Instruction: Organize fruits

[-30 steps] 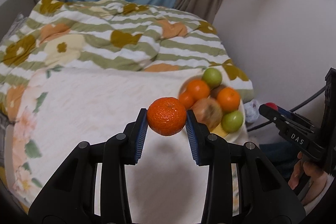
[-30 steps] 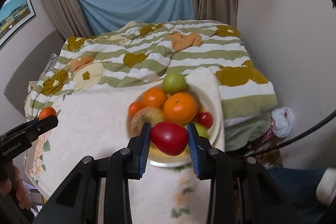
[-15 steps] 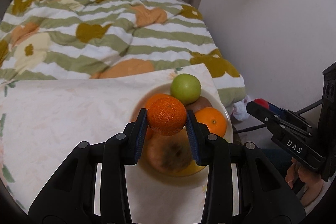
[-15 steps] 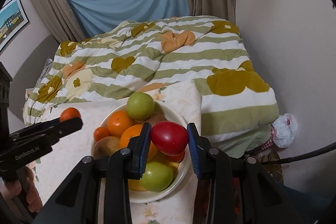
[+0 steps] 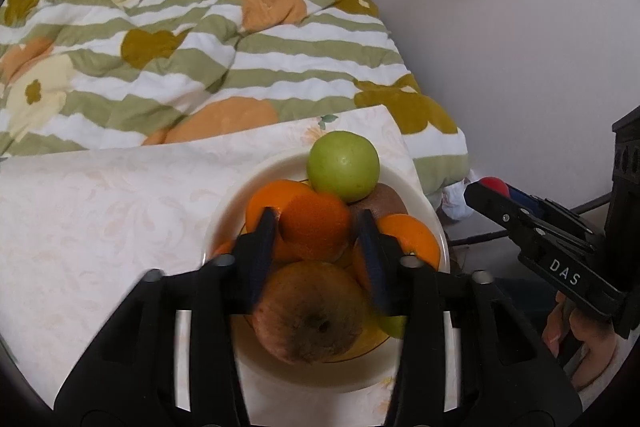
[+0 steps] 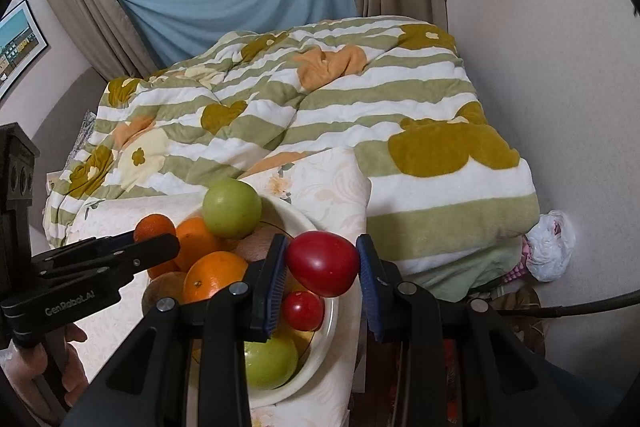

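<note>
Fruits mostly sit piled in your bowl [image 5: 224, 211]; your left gripper [image 5: 318, 239] clenches a mandarin [image 5: 314, 227] over the pile. Your right gripper [image 6: 322, 267] grasps a red fruit [image 6: 322, 263] above the bowl's 3 o'clock rim, so two placements remain.

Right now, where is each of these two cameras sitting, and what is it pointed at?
Left wrist view: rides the left hand-held gripper, looking down over its fingers at the mandarin it grips above the bowl; the right hand-held gripper shows at the right edge.
Right wrist view: rides the right hand-held gripper, which pinches a red fruit over the bowl's right rim; the left hand-held gripper and a hand show at the left.
Shared: the bowl, the green apple and the bed quilt.
</note>
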`<state>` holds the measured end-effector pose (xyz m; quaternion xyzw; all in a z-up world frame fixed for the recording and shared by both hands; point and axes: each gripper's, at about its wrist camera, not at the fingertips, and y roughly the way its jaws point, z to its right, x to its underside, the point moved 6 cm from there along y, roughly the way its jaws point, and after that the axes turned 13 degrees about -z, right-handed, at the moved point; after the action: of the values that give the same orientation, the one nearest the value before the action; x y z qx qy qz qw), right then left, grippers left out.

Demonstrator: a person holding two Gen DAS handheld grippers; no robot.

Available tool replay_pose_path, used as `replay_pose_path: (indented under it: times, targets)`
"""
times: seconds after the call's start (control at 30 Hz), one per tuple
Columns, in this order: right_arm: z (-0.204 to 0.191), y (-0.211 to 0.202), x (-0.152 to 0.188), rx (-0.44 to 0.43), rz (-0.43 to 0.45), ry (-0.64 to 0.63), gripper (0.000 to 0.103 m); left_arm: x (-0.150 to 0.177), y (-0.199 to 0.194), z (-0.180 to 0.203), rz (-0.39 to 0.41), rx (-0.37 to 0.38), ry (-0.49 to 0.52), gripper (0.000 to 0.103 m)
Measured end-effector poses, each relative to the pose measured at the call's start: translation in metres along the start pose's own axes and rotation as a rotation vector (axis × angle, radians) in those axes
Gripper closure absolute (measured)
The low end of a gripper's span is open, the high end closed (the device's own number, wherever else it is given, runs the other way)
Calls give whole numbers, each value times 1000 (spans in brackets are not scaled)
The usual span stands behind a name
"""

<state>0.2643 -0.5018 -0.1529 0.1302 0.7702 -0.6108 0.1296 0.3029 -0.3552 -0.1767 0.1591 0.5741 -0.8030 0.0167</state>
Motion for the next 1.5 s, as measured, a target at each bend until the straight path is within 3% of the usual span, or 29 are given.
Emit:
replay_pose_path:
  times: [0.03, 0.07, 0.1, 0.57, 1.03, 1.1, 1.2, 1.3, 1.5]
  targets:
    - [1, 0, 0, -2, 0, 2, 71, -1, -2, -1, 12, -6, -4, 16]
    - [1, 1, -1, -3, 0, 2, 71, -1, -6, -3, 32, -15, -9, 3]
    - [1, 1, -2, -3, 1, 0, 71, -2, -10, -4, 49, -19, -12, 2]
    - [-5, 17, -8, -78, -30, -45, 71, 25, -54, -53, 102, -102, -125, 2]
    - [-2, 32, 1, -134, -48, 13, 70, 62, -59, -84, 89, -117, -190, 2]
    - [-3, 28, 1, -148, -38, 20, 47, 64, -60, -84, 92, -115, -185, 2]
    - [-5, 21, 0, -140, -8, 30, 24, 69, -65, -86, 99, -108, -175, 2]
    - [-12, 6, 1, -108, 36, 28, 13, 76, -73, -90, 107, -97, -167, 2]
    - [-48, -35, 10, 12, 121, -41, 1, 89, -107, -100, 138, -92, -132, 2]
